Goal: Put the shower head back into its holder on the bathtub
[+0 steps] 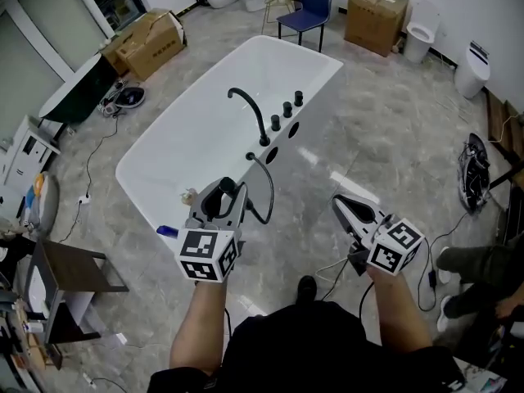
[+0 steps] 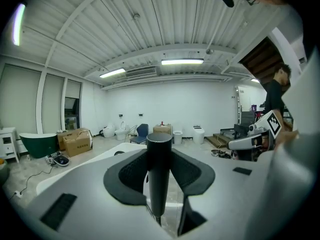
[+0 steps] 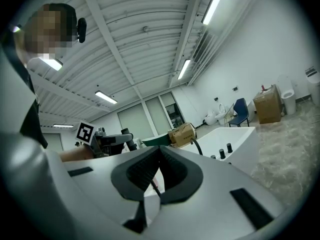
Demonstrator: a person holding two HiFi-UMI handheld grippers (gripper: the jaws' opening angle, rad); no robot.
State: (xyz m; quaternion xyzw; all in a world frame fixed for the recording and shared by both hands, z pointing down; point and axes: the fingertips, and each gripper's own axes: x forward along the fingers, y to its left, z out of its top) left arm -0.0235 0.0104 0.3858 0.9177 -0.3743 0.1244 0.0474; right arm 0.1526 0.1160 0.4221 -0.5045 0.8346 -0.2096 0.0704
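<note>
Transport step: left gripper (image 1: 219,200) clamped the shower head (image 2: 159,174) upright between half-open jaws, right gripper (image 1: 339,205) closed; lowering into the holder (image 1: 250,155) ahead remained.

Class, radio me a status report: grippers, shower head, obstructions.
Left gripper shut on shower head. Right gripper shut, empty. Head short of bathtub, hose running to it. Nothing seen blocking.

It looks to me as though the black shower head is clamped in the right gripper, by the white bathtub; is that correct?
Not quite: the black shower head is clamped in the left gripper, by the white bathtub. The left gripper view shows its handle standing between those jaws, while the right gripper has its jaws together.
</note>
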